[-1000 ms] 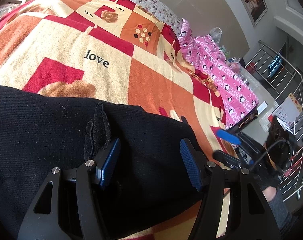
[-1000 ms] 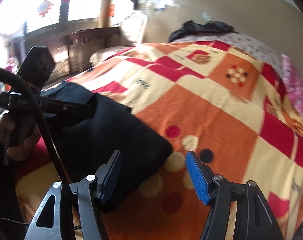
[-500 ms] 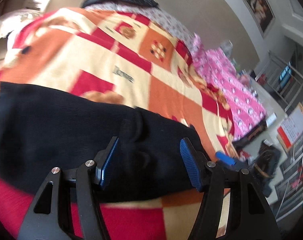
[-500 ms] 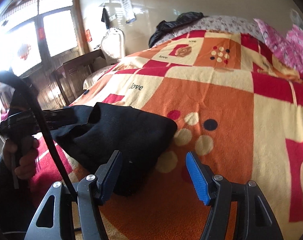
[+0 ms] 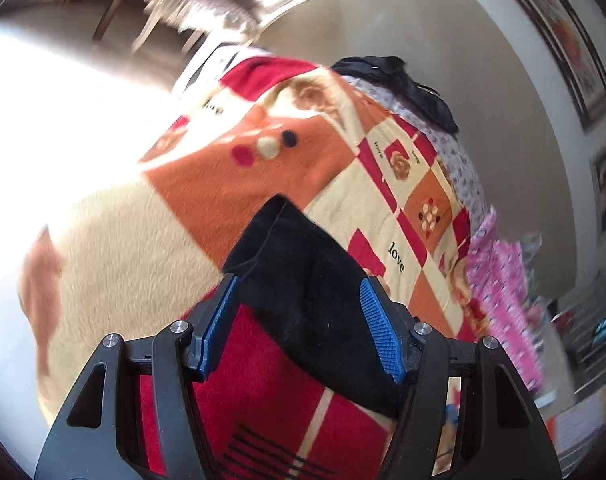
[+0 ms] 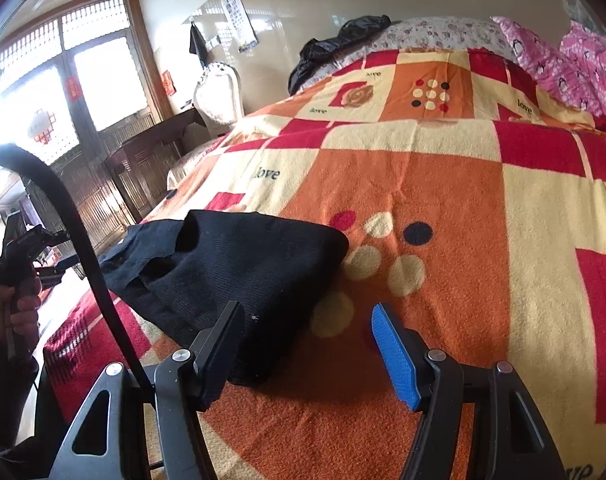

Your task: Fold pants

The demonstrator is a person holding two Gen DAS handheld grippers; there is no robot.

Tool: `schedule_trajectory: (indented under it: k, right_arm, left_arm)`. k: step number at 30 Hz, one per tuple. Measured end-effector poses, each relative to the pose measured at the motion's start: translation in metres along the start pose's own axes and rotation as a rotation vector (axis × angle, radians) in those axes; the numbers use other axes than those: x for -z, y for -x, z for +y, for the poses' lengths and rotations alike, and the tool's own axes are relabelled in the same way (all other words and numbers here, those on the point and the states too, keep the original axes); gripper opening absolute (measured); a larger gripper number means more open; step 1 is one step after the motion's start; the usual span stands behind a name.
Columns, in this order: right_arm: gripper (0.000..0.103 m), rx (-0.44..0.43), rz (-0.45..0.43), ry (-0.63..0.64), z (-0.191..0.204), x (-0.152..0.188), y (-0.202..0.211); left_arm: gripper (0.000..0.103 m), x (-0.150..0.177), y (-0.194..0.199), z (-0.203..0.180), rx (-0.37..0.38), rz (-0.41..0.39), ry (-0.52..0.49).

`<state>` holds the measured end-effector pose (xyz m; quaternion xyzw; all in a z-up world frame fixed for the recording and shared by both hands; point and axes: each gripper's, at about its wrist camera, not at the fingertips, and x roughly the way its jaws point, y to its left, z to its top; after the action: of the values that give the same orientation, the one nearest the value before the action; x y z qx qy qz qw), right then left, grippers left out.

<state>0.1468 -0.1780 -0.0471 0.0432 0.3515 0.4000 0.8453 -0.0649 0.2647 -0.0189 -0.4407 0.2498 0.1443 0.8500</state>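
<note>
A bed carries a checked blanket [image 6: 443, 184] in red, orange and cream, printed "love" in several squares; glazed wooden doors [image 6: 83, 92] stand at the left of the room, framed pictures [image 5: 559, 36] hang on the wall; pink penguin-print bedding [image 6: 575, 64] lies at the far right corner. The folded black pants [image 6: 239, 276] lie near the blanket's near left edge. The right gripper [image 6: 307, 348] is held parted and empty just beside the pants; the left gripper [image 5: 299, 320] is likewise parted, the pants beyond it, gripping nothing.
</note>
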Motion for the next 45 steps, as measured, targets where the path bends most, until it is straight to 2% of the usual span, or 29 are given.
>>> schedule_trajectory:
  k: [3,5,6,8,9,12,14,16,20,22,23,24,27,30,33,37,39,44,45]
  right_arm:
    - [0.064,-0.009,-0.007,-0.004,-0.001,-0.001,0.001]
    - [0.064,-0.014,-0.014,-0.005,-0.002,0.0,0.002]
    - [0.064,-0.018,-0.017,-0.005,-0.002,0.0,0.002]
    - [0.064,-0.021,-0.014,-0.007,-0.002,0.0,0.002]
    - [0.064,-0.022,-0.011,-0.007,-0.002,0.0,0.001]
    - [0.064,-0.029,0.0,-0.007,-0.002,0.001,0.0]
    - [0.064,-0.031,-0.004,-0.004,-0.001,0.001,0.001]
    - [0.064,-0.032,-0.006,-0.001,0.0,0.001,0.001]
    - [0.064,-0.033,-0.007,-0.001,0.0,0.001,0.001]
    - [0.064,-0.034,-0.007,-0.001,0.0,0.002,0.001]
    - [0.064,-0.033,-0.007,0.0,0.0,0.002,0.001]
    - [0.064,-0.036,-0.005,0.0,0.0,0.002,0.001]
    - [0.064,-0.038,0.001,-0.003,0.0,0.002,0.0]
    - [0.064,-0.044,0.002,-0.006,0.0,0.002,0.0]
    - [0.064,-0.052,0.004,-0.008,-0.001,0.001,-0.002]
    - [0.064,-0.064,-0.006,-0.015,-0.001,0.0,0.0]
    - [0.064,-0.067,-0.027,-0.036,-0.003,-0.004,0.004]
    - [0.065,-0.337,-0.135,-0.146,0.008,-0.075,0.028]
    - [0.071,-0.429,-0.12,-0.145,0.016,-0.094,0.024]
  left_arm:
    - [0.062,0.004,-0.016,0.018,-0.015,0.052,0.126]
    - [0.062,0.008,-0.025,0.022,-0.026,0.078,0.169]
    - [0.062,0.011,-0.027,0.022,-0.022,0.061,0.173]
    - [0.066,0.011,-0.028,0.015,-0.041,0.04,0.159]
    - [0.074,0.01,-0.029,0.011,-0.037,0.031,0.156]
    - [0.077,0.009,-0.038,0.002,-0.037,0.033,0.162]
    - [0.084,0.006,-0.046,-0.008,-0.042,0.019,0.127]
    - [0.086,0.005,-0.056,-0.017,-0.06,0.016,0.087]
    - [0.086,0.008,-0.061,-0.021,-0.041,-0.019,0.039]
    - [0.069,0.014,-0.059,-0.02,-0.074,-0.051,0.006]
    - [0.043,0.016,-0.06,-0.018,-0.124,-0.051,-0.004]
    - [0.023,0.017,-0.061,-0.016,-0.152,-0.056,0.003]
    - [0.017,0.018,-0.057,-0.013,-0.159,-0.088,0.013]
    - [0.014,0.028,-0.049,-0.036,-0.215,-0.175,-0.119]
    - [0.013,0.048,-0.04,-0.075,-0.269,-0.3,-0.348]
    - [0.012,0.08,-0.039,-0.12,-0.261,-0.404,-0.612]
    - [0.012,0.098,-0.043,-0.137,-0.257,-0.432,-0.718]
    - [0.012,0.128,-0.054,-0.16,-0.198,-0.445,-0.868]
    - [0.012,0.133,-0.055,-0.162,-0.171,-0.441,-0.887]
